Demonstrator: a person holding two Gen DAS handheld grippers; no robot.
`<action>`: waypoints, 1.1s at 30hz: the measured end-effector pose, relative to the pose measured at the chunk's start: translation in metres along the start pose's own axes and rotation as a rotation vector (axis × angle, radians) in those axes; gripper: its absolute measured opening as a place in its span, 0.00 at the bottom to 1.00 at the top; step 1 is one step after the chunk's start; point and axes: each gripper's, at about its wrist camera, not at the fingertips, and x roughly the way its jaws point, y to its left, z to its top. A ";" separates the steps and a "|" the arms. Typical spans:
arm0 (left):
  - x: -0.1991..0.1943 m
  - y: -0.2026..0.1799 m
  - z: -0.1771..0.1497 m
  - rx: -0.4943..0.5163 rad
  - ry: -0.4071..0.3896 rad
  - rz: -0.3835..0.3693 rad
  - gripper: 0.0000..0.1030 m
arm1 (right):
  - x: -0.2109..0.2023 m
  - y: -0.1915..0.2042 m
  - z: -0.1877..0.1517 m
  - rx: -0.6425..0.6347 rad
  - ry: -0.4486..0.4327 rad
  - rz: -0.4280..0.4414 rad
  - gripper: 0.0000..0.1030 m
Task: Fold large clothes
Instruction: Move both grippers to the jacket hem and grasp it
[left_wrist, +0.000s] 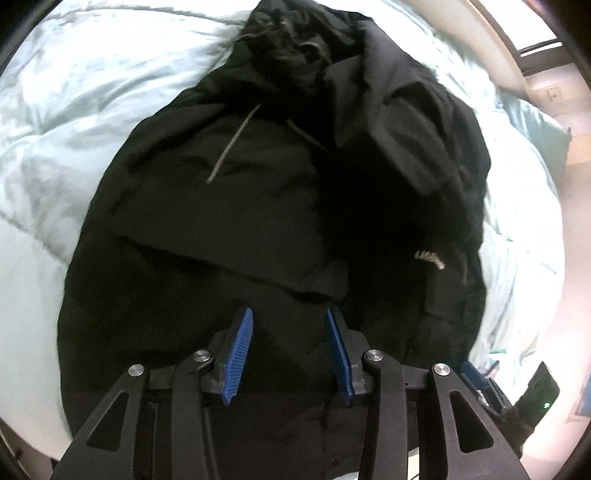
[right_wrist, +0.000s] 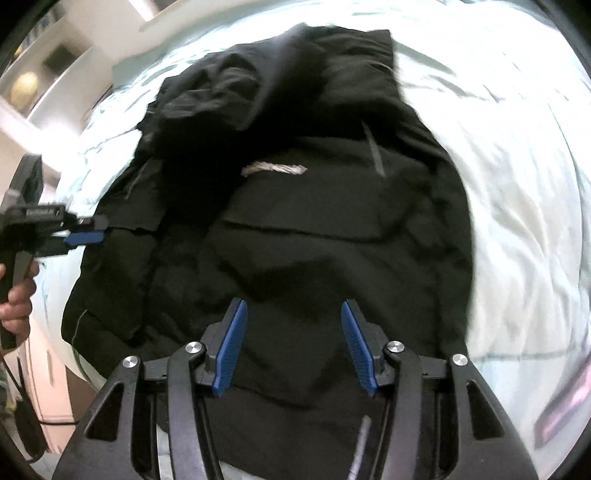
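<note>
A large black hooded jacket lies spread on the bed with its hood at the far end and a sleeve folded across its chest. It also fills the right wrist view. My left gripper is open and empty just above the jacket's lower hem. My right gripper is open and empty above the jacket's lower part. The left gripper also shows in the right wrist view at the jacket's left edge, held by a hand. A pale drawcord lies on the chest.
The pale blue-white quilt covers the bed around the jacket, and shows in the right wrist view. A wall and window lie beyond the bed's right side. Shelves stand at the far left.
</note>
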 end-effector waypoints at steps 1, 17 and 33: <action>0.001 0.000 -0.005 -0.003 0.002 0.008 0.41 | -0.002 -0.008 -0.004 0.019 0.003 -0.003 0.55; -0.002 0.048 -0.038 -0.118 -0.035 0.035 0.41 | -0.027 -0.057 -0.050 0.097 0.066 -0.085 0.59; -0.028 0.115 -0.072 -0.218 -0.089 -0.018 0.41 | -0.044 -0.071 -0.065 0.164 0.104 -0.074 0.60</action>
